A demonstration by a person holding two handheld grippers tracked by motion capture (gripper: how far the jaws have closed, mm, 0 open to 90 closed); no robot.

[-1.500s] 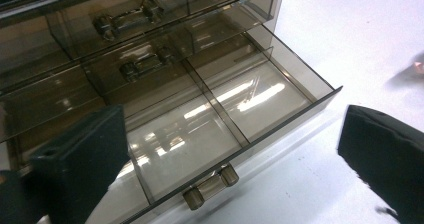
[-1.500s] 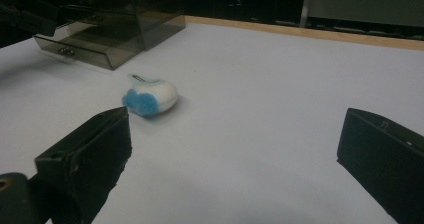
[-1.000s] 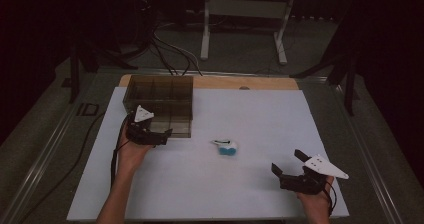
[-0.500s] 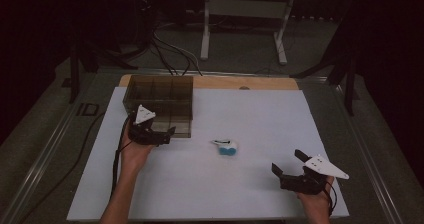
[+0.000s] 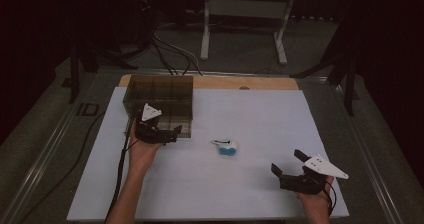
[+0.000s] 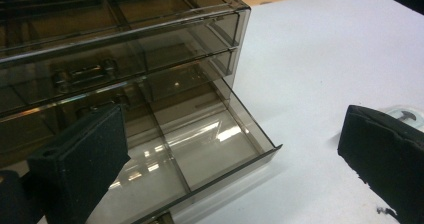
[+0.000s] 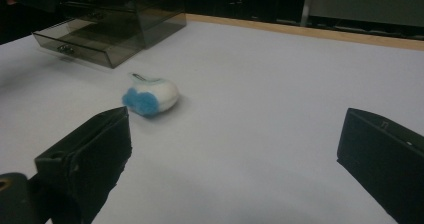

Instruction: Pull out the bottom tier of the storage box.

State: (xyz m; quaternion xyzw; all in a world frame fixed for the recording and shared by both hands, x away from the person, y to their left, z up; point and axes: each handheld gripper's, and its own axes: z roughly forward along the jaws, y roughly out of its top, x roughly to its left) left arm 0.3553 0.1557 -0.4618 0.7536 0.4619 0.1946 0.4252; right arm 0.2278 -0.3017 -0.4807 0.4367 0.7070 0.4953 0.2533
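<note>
A smoky see-through drawer unit (image 5: 158, 95) stands at the back left of the white table sheet (image 5: 260, 114). Its bottom drawer (image 6: 200, 154) is pulled out; its divided compartments look empty. My left gripper (image 5: 172, 134) is open right at the drawer's front, its jaws (image 6: 235, 169) spread wide over the drawer's right corner. A small white-and-blue object (image 5: 226, 147) lies mid-table, right of the drawer. My right gripper (image 5: 287, 163) is open and empty near the front right, pointing toward that object (image 7: 150, 96), well short of it.
A wooden strip (image 5: 240, 82) runs along the sheet's far edge. A black cable (image 5: 120, 174) trails from the left gripper toward the front edge. Metal stand legs (image 5: 240, 29) and loose cables lie on the dark floor beyond the table.
</note>
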